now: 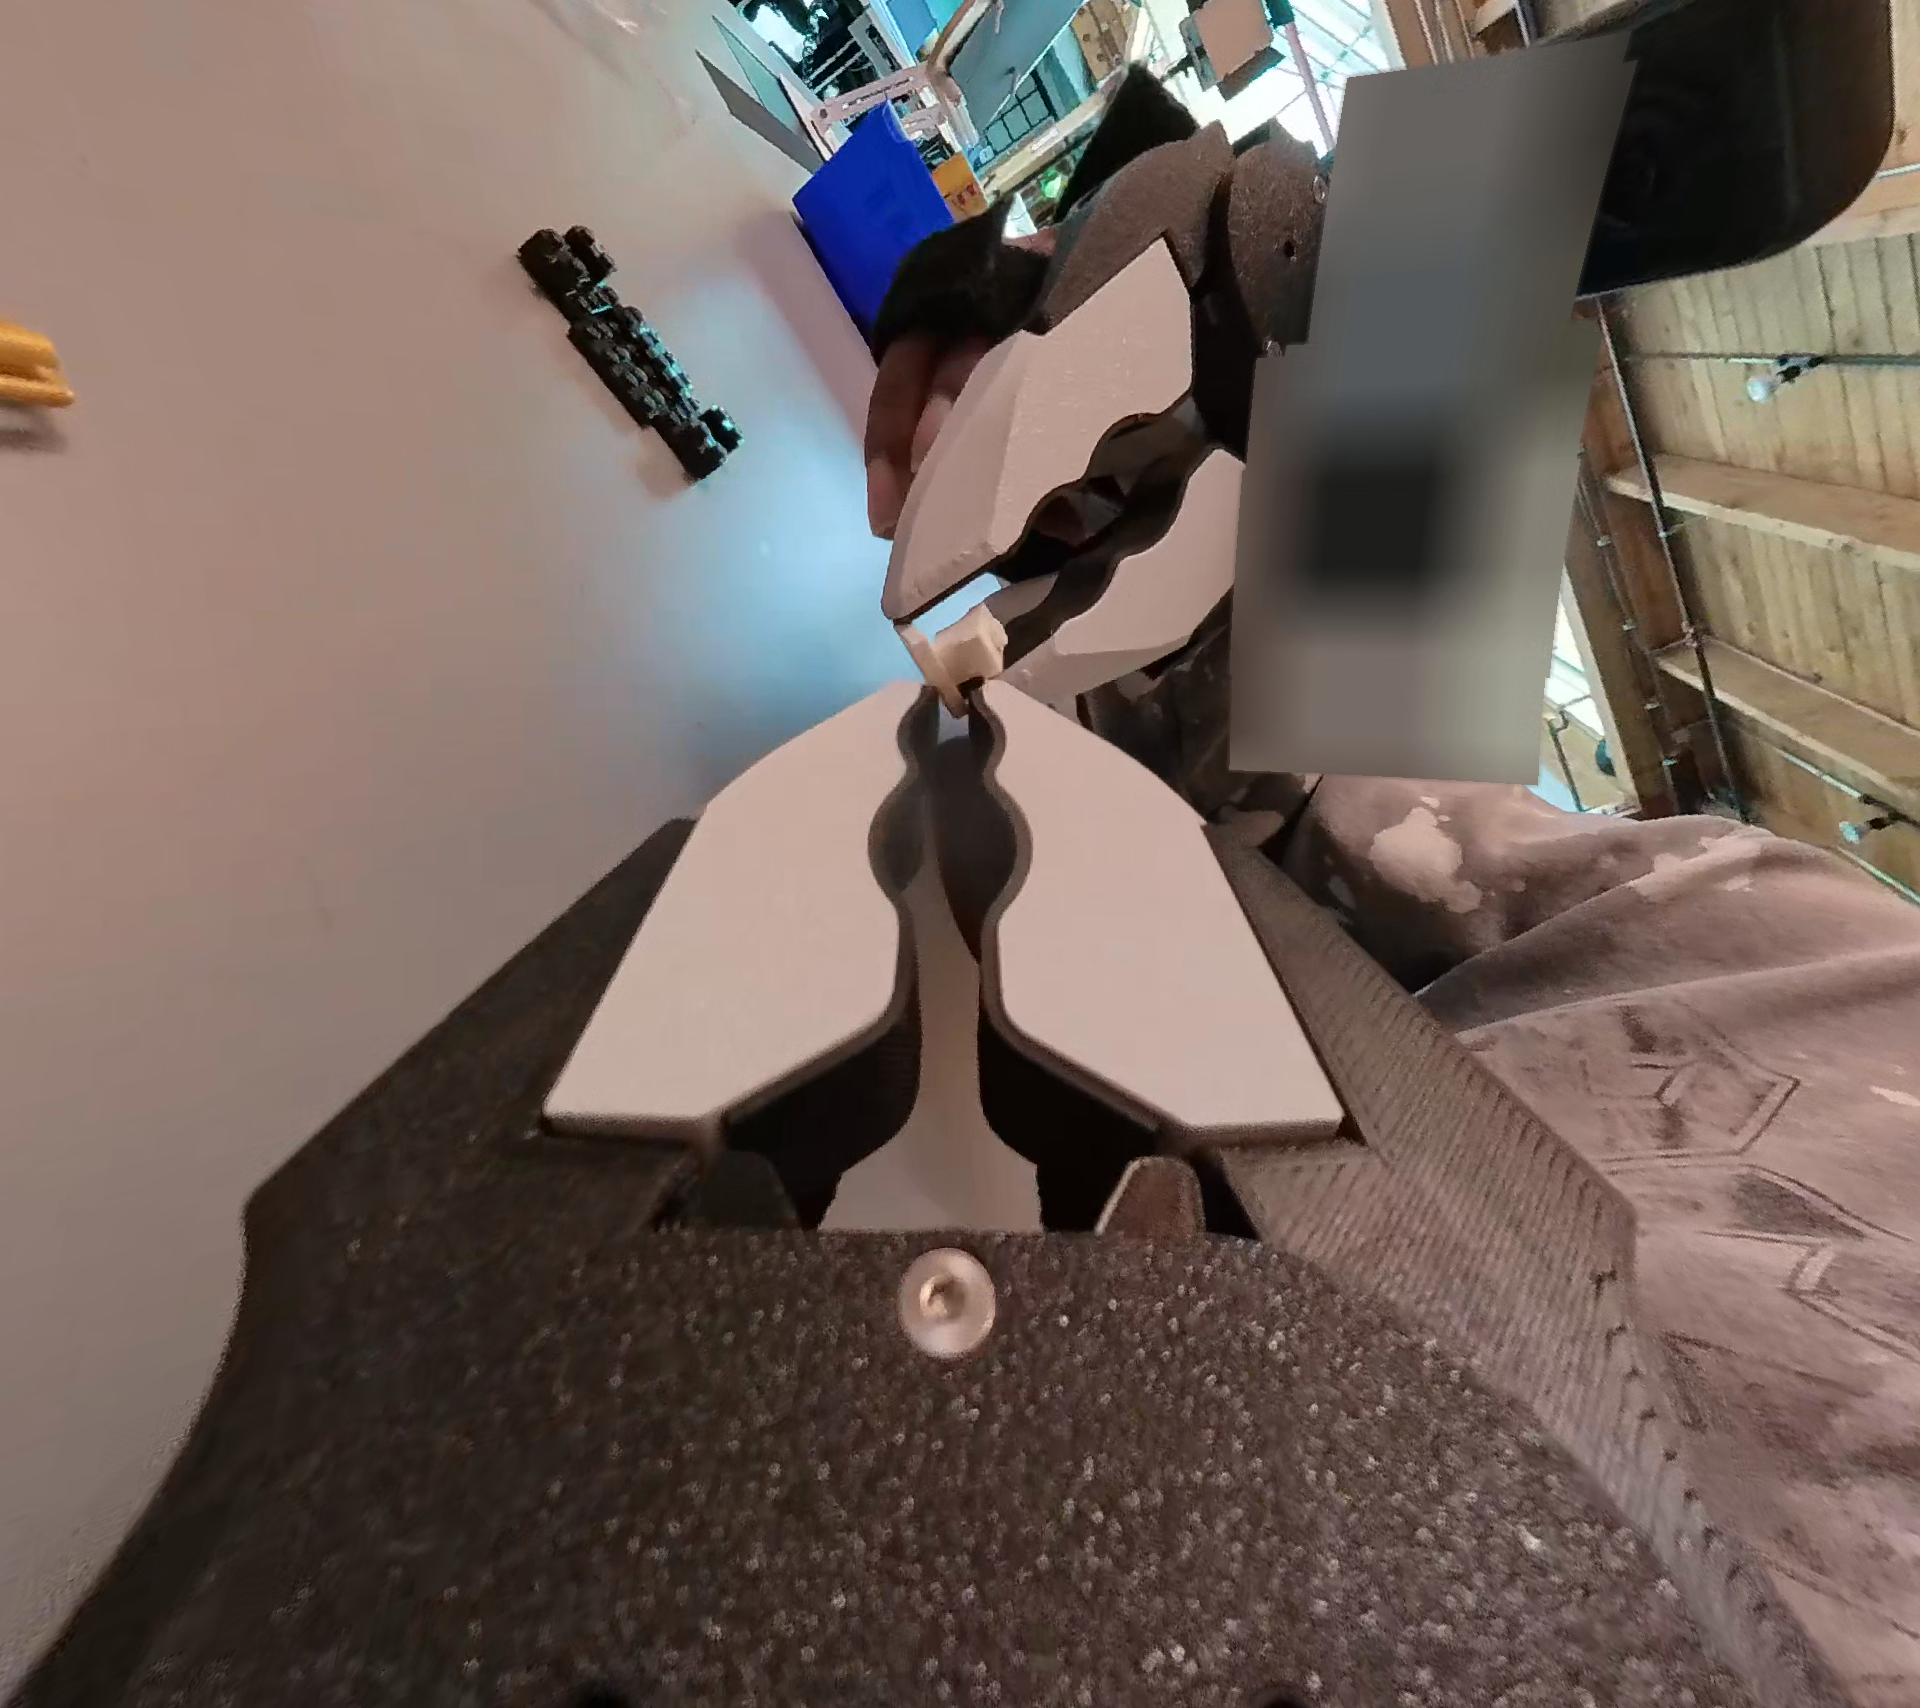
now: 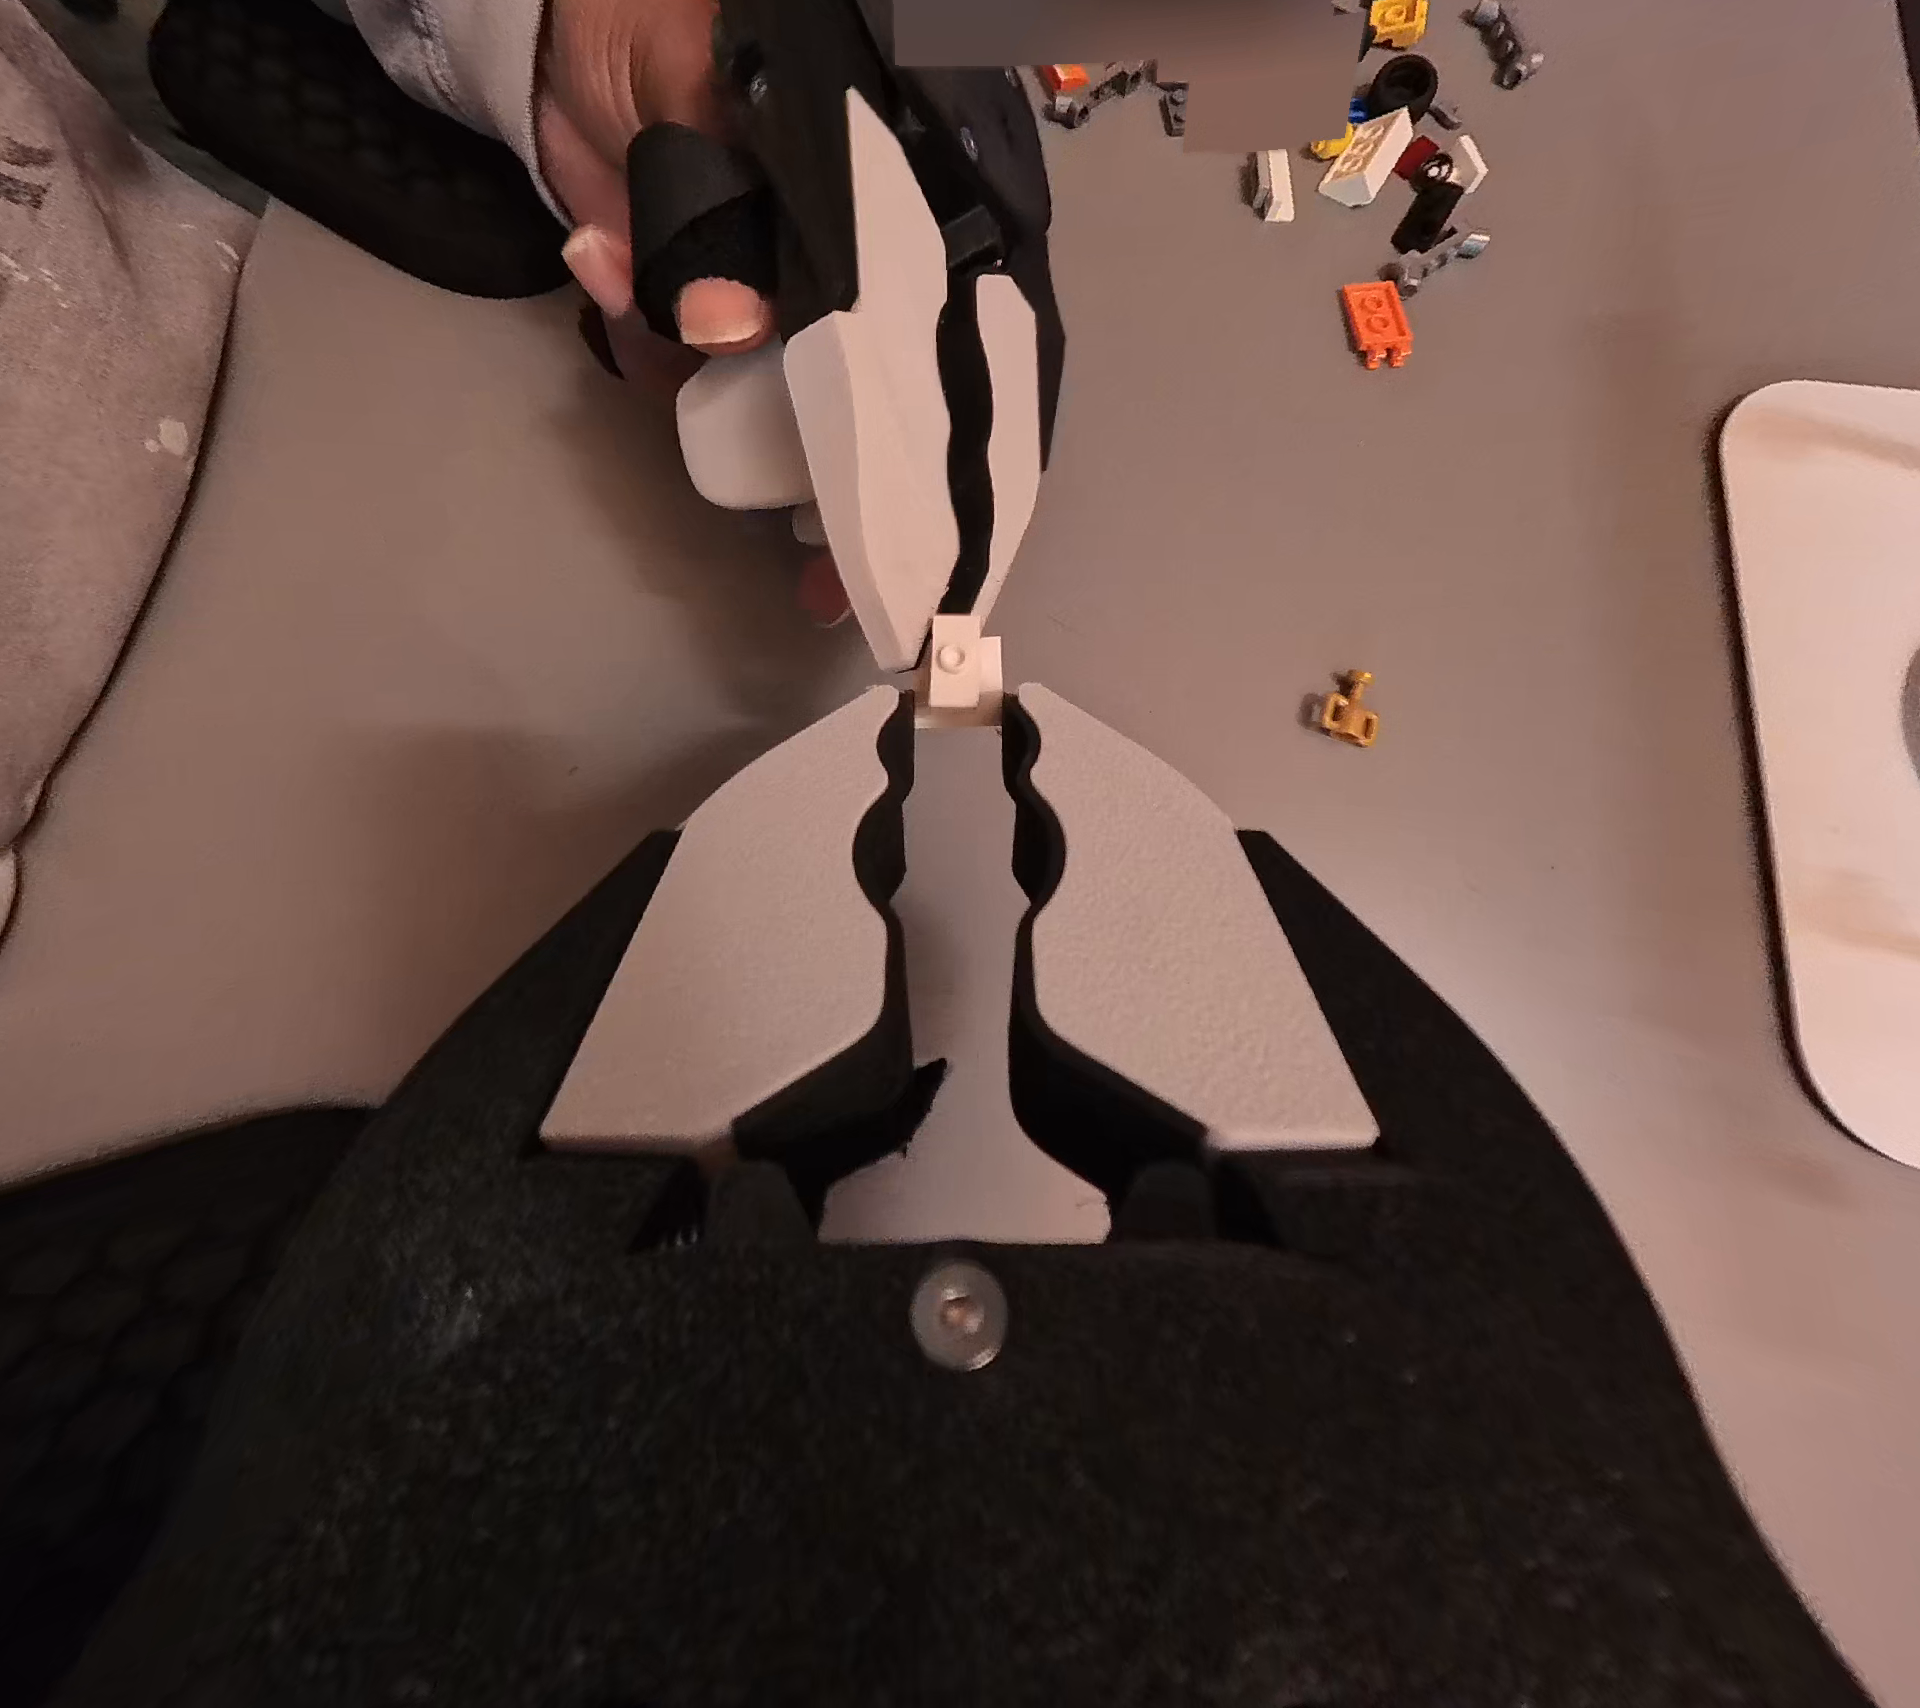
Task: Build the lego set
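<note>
Both grippers meet tip to tip above the grey table [image 2: 416, 619]. My right gripper [image 2: 958, 700] is shut on a small white lego piece [image 2: 954, 666] that has one stud facing the camera. My left gripper [image 2: 930, 635] comes in from above and is shut on the far end of the same white piece or of one joined to it; I cannot tell which. In the left wrist view my left gripper [image 1: 954, 697] pinches the white piece [image 1: 956, 650] from below, with the right gripper [image 1: 951, 632] closed on it from above. A black lego assembly [image 1: 629, 354] lies on the table.
A pile of loose lego pieces [image 2: 1382, 131] lies at the far right, with an orange plate [image 2: 1377, 318] and a small gold piece [image 2: 1349, 713] nearer. A white tray [image 2: 1829, 754] sits at the right edge. A blue box [image 1: 873, 204] stands past the table. My two grippers' fingertips are within a few centimetres of each other. Both grippers' tips are roughly 20 centimetres from the orange plate [image 2: 1377, 318].
</note>
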`<action>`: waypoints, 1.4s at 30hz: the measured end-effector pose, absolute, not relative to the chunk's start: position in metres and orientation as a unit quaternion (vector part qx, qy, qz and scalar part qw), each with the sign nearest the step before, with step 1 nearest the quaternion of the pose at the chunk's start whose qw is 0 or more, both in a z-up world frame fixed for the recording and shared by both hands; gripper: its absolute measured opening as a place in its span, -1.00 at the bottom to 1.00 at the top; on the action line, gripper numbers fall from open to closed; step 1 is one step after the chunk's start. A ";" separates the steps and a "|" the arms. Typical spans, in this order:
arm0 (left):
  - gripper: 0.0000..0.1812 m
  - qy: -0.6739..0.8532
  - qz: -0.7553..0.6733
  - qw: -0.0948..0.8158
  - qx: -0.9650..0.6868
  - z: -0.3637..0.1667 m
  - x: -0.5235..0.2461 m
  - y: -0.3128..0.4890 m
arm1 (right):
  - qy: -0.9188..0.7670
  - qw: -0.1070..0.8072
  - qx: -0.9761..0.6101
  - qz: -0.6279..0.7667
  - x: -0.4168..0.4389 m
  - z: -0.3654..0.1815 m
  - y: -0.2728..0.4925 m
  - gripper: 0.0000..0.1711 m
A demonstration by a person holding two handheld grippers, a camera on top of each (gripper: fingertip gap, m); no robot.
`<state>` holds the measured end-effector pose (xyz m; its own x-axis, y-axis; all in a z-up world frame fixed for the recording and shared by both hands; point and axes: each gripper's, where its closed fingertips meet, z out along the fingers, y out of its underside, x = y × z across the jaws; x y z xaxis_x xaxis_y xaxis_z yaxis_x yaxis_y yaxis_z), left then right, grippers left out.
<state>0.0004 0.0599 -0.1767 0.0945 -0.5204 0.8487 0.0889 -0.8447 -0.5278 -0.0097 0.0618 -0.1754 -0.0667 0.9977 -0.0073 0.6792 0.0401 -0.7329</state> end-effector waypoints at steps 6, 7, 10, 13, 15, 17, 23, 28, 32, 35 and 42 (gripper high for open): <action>-0.96 0.132 -0.668 0.214 -0.701 -0.180 0.000 0.062 | -0.654 0.270 -0.634 0.312 -0.011 -0.178 0.063 -0.81; -0.96 0.129 -0.669 0.211 -0.701 -0.181 0.000 0.062 | -0.654 0.268 -0.635 0.312 -0.011 -0.179 0.063 -0.81; -0.96 0.117 -0.678 0.196 -0.699 -0.184 0.001 0.062 | -0.654 0.265 -0.636 0.314 -0.011 -0.181 0.062 -0.81; -0.96 0.111 -0.680 0.190 -0.699 -0.186 0.001 0.063 | -0.653 0.262 -0.638 0.313 -0.010 -0.184 0.064 -0.81; -0.97 0.106 -0.681 0.192 -0.698 -0.186 0.000 0.065 | -0.650 0.267 -0.644 0.303 -0.006 -0.183 0.069 -0.77; -0.97 0.100 -0.686 0.190 -0.695 -0.185 -0.002 0.066 | -0.642 0.271 -0.657 0.287 0.007 -0.180 0.078 -0.77; -0.97 0.088 -0.708 0.175 -0.679 -0.180 -0.003 0.062 | -0.624 0.222 -0.718 0.212 0.083 -0.202 0.070 -0.85; -0.97 0.088 -0.722 0.148 -0.670 -0.181 0.006 0.054 | -0.584 0.190 -0.768 0.182 0.133 -0.231 0.035 -0.84; -0.97 0.092 -0.723 0.141 -0.670 -0.183 0.013 0.049 | -0.534 0.203 -0.803 0.171 0.142 -0.238 0.025 -0.82; -0.97 0.094 -0.719 0.147 -0.673 -0.184 0.015 0.047 | -0.508 0.204 -0.819 0.170 0.142 -0.245 0.023 -0.82; -0.97 0.085 -0.718 0.149 -0.675 -0.185 0.020 0.041 | -0.471 0.231 -0.836 0.161 0.137 -0.253 0.031 -0.88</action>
<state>0.0199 0.0414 -0.1848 -0.0454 -0.3279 0.9436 0.0986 -0.9415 -0.3224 0.1367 0.0309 -0.2534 0.5042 0.8621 -0.0519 0.7128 -0.4493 -0.5385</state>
